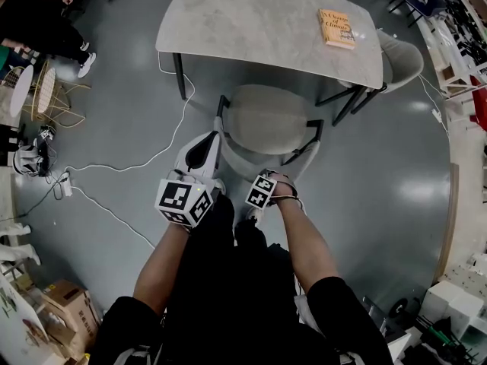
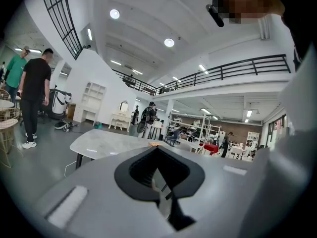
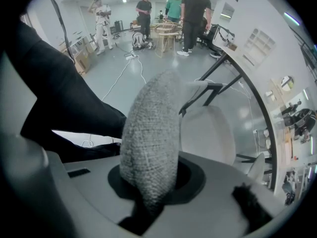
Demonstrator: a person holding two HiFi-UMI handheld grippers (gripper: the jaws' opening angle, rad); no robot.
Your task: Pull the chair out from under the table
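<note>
Chair sits mostly clear of the bench edge, and the right gripper has its fingers clamped down over the fabric backrest, presumably to haul it back (left gripper looks closed on nothing, idling alongside).

Non-task stuff, head view: orange book lying flat, upper right. Spare pale chair at far right. White cable snakes over the grey floor, power strip near its left end. Wire-frame side tables at left, seated person in black above them. Cardboard box bottom left, white shelf unit bottom right.

Left gripper view: person in black tee beside person in green, white dresser with mirror at the back, black mezzanine railing, round ceiling lights.
</note>
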